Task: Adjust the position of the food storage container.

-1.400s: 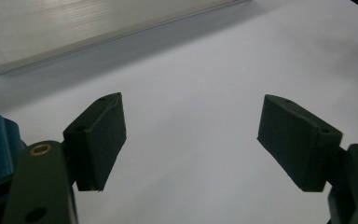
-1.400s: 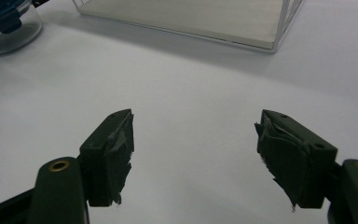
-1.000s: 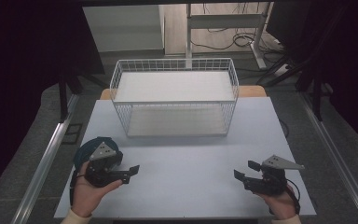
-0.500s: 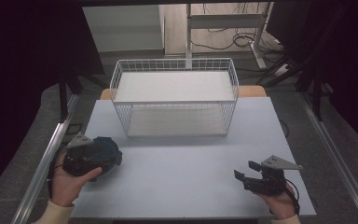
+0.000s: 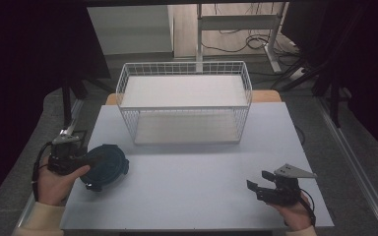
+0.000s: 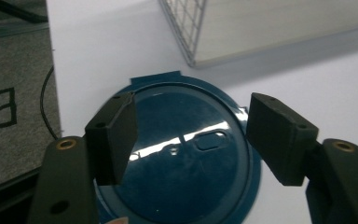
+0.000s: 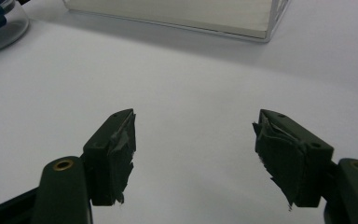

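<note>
Left gripper (image 6: 191, 135) hangs over a dark blue round lid (image 5: 103, 166) at the table's (image 5: 192, 196) left edge, its 2 jaws spread wide on either side of the lid top, not gripping it. Right gripper (image 5: 261, 183) rests near the front right, jaws apart and holding nothing. White wire basket (image 5: 184, 105) sits at the far middle.

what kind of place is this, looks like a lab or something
Probably a lab or data-recording workspace, not a home: a plain white table ringed by dark curtains, loose cables on the floor behind it, and a person holding a tool in each hand.
</note>
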The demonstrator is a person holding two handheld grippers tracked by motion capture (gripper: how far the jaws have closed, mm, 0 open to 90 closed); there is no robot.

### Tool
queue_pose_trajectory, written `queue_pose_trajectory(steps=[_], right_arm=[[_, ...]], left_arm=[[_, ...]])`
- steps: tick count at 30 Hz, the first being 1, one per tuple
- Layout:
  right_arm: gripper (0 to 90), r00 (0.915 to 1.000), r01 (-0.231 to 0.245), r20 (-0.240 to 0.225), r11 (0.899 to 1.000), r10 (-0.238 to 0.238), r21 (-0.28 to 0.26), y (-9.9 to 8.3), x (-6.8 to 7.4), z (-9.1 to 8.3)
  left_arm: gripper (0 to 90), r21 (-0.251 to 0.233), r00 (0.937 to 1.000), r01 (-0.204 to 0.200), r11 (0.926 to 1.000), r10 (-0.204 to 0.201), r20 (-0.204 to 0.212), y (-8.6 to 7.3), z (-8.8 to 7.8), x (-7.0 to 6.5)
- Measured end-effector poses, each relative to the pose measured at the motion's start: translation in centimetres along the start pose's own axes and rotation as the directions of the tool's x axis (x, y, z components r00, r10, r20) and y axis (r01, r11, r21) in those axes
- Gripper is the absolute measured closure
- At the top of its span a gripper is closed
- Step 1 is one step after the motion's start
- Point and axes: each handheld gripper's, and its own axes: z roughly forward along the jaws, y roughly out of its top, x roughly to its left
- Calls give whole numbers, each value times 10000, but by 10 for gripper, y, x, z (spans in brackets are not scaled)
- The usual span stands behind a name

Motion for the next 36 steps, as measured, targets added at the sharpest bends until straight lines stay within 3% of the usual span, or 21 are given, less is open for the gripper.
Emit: queue_pose_trajectory(steps=[5, 12, 16, 17, 18, 23, 28, 36], right_arm=[[289, 10000, 19, -27, 10000, -19, 58, 0, 0, 1], [287, 9998, 199, -58, 9994, -198, 285, -1, 2, 4], [287, 9998, 190, -73, 9993, -188, 326, -1, 2, 4], [287, 9998, 190, -73, 9993, -188, 326, -1, 2, 4], [287, 9995, 308, -97, 9991, -305, 308, -1, 3, 5], [287, 9995, 325, -64, 9986, -323, 411, -2, 3, 6], [287, 9997, 262, 4, 9988, -262, 421, -2, 2, 6], [287, 9998, 170, 105, 9986, -175, 495, -2, 1, 6]], left_arm=[[397, 87, 9997, 157, 9998, -155, -180, 0, 0, 11], [516, 530, 9959, 499, 9973, -457, -778, -7, 10, 37], [655, 714, 9937, 614, 9956, -543, -976, -9, 14, 48], [655, 768, 9935, 701, 9946, -627, -953, -9, 16, 51], [766, 840, 9925, 841, 9929, -759, -963, -11, 20, 58], [883, 1200, 9889, 1099, 9867, -964, -1133, -14, 29, 74], [900, 1600, 9859, 1319, 9783, -1128, -1234, -21, 38, 83], [900, 2118, 9872, 1485, 9660, -1323, -888, -33, 47, 84]])
